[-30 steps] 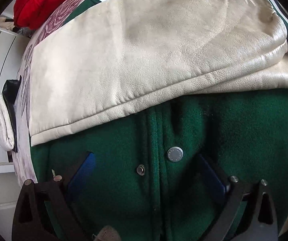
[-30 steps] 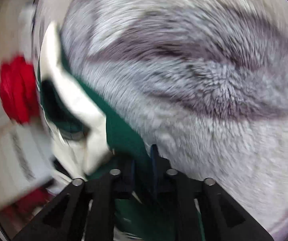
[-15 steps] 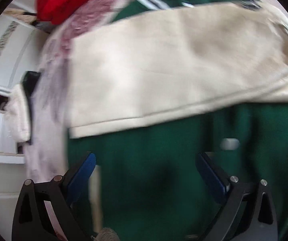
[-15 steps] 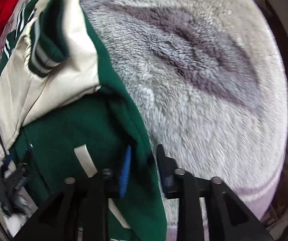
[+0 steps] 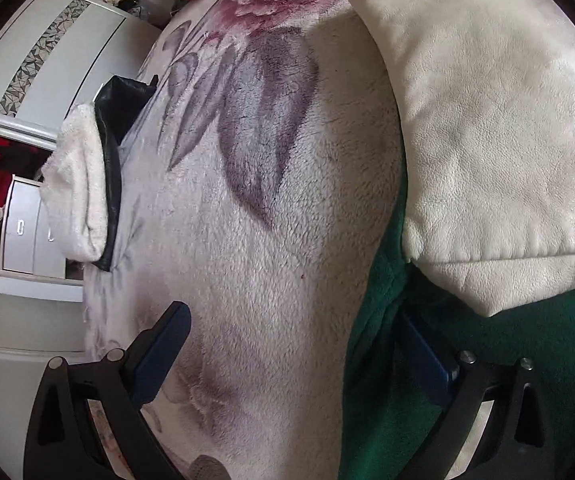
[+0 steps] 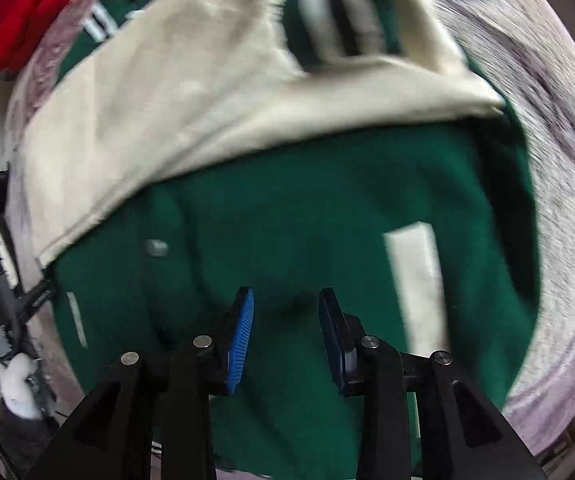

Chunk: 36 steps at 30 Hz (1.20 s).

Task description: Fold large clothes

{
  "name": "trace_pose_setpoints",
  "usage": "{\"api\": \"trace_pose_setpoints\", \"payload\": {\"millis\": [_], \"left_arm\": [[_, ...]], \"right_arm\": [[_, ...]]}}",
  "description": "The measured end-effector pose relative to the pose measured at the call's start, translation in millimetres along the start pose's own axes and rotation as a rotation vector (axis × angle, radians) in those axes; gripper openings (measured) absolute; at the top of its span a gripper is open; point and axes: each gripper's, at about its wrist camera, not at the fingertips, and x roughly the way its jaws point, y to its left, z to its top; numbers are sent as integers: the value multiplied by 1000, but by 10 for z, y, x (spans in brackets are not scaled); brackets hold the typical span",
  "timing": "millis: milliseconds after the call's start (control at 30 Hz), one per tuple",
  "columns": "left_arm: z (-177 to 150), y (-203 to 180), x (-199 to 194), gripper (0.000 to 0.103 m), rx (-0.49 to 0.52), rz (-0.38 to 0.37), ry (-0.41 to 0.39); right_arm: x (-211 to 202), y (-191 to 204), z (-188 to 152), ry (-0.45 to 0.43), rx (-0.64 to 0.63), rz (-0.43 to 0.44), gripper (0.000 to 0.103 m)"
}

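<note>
Two views | left tool (image 5: 295, 356) gapes wide over floral blanket (image 5: 255, 208), touching nothing, jacket (image 5: 487, 140) at its right | right tool (image 6: 285, 332) part-open, empty, above jacket's green front (image 6: 307, 200); only this view shows striped cuff (image 6: 335, 8).

Blurred. Right claw (image 6: 285, 332) parted, nothing between blue pads, above green jacket (image 6: 287, 208). Cream sleeve (image 6: 159, 108) folded across far part. Fleece blanket (image 6: 567, 200) right, red garment (image 6: 19, 20) far left.
</note>
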Motion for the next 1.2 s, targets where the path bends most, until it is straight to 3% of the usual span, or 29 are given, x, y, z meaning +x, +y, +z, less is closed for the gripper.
{"api": "trace_pose_setpoints", "payload": {"millis": [167, 333, 367, 400, 467, 633, 767, 833, 933, 1000, 1033, 1167, 1200], "left_arm": [[57, -9, 20, 103, -30, -67, 17], [39, -11, 10, 103, -24, -100, 5], [41, 6, 22, 103, -26, -110, 6], [39, 27, 32, 103, -31, -126, 10], [34, 78, 46, 103, -39, -158, 11], [-19, 70, 35, 103, -18, -180, -24], [4, 59, 39, 103, -13, -182, -9], [1, 65, -14, 103, -10, -177, -1], [-79, 111, -194, 103, 10, -149, -27], [-202, 184, -346, 103, 11, -134, -42], [-259, 212, -394, 103, 7, -124, -45], [-591, 329, -554, 103, -20, -130, -17], [-687, 355, -585, 103, -30, -128, -12]], "right_arm": [[354, 405, -45, 94, 52, 240, 36], [982, 652, -139, 210, 135, 352, 35], [1003, 650, -174, 173, 150, 344, 13], [1012, 676, -192, 166, 137, 316, 4], [830, 789, -228, 96, 95, 224, 4], [337, 995, -124, -36, 22, 145, 3], [737, 927, 94, 143, 52, 102, 4], [758, 857, 154, 183, 53, 105, 5], [544, 841, 106, 202, 52, 151, 21], [338, 831, -74, 189, 17, 188, 52], [310, 827, -182, 194, 7, 191, 56], [570, 808, -697, 310, -23, 171, 56], [615, 763, -776, 328, -36, 174, 48]]}}
